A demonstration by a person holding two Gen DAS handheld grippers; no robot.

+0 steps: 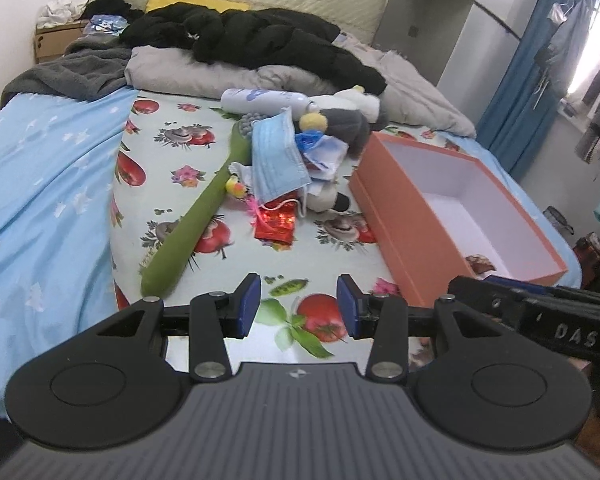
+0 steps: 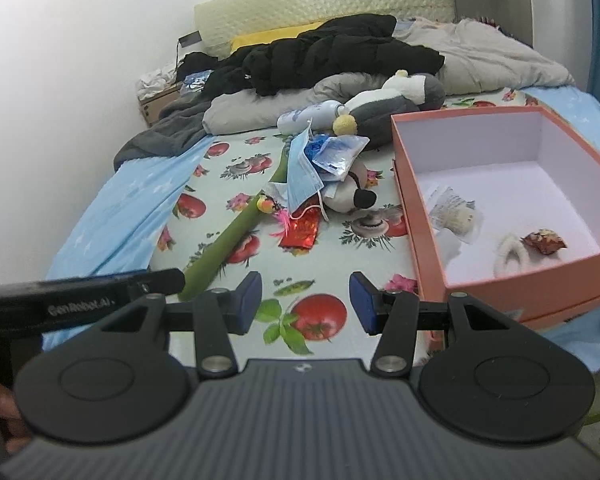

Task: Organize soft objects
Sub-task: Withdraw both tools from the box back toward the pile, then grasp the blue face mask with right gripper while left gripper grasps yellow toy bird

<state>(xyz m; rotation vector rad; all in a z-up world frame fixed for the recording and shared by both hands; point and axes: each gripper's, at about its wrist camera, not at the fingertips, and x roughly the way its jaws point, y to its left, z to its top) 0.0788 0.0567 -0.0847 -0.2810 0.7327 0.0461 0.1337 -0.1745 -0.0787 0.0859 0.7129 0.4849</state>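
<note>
Your left gripper (image 1: 299,306) and your right gripper (image 2: 306,304) both hang over the near edge of the tomato-print bedsheet (image 1: 204,152), each with its blue-padded jaws standing apart and nothing between them. Ahead of you, a heap of soft things lies mid-bed: a long green plush (image 1: 204,208) stretches diagonally toward the near left, a blue face mask (image 1: 276,160) drapes over the pile, and a white-and-grey plush toy (image 2: 396,100) with a yellow pompom sits behind it, just beside a white bottle (image 1: 260,101) lying on its side. A red foil packet (image 1: 276,222) rests on the sheet at the front of the heap, touching a small pink-feathered toy (image 2: 278,214). A clear plastic sachet (image 2: 338,152) lies atop the pile. To the right stands an open orange box (image 2: 428,236) with a white interior; in the right wrist view it holds a small clear-wrapped item (image 2: 454,212), a white fluffy loop (image 2: 510,258) and a crumpled reddish-brown wrapper (image 2: 544,240). At the head of the bed, a black padded jacket (image 1: 268,40) sprawls over a grey quilt (image 1: 412,88)
</note>
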